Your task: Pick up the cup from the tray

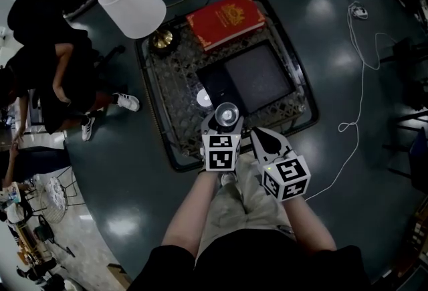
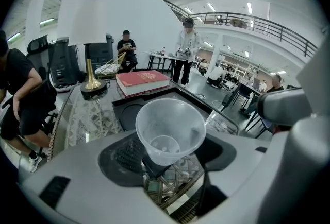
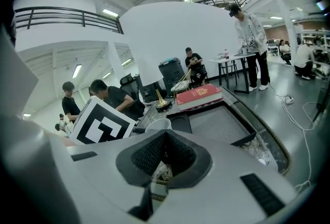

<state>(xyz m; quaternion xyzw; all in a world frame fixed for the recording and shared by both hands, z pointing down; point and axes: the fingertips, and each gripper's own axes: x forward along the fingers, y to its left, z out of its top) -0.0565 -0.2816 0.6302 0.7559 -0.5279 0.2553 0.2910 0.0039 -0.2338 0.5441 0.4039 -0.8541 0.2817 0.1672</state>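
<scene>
At the black tray's (image 1: 257,75) 7 o'clock edge, the clear plastic cup (image 1: 227,112) sits mouth-up between the left gripper's (image 1: 225,124) jaws. These stand wide, pads pinching the cup's lower wall. Right gripper (image 1: 265,140) lies at 4 o'clock of the left, just beside it, jaws pressed together on nothing. Red book (image 1: 225,19) at the tray's 12 o'clock; white-shaded lamp (image 1: 132,4) at 10 o'clock.
</scene>
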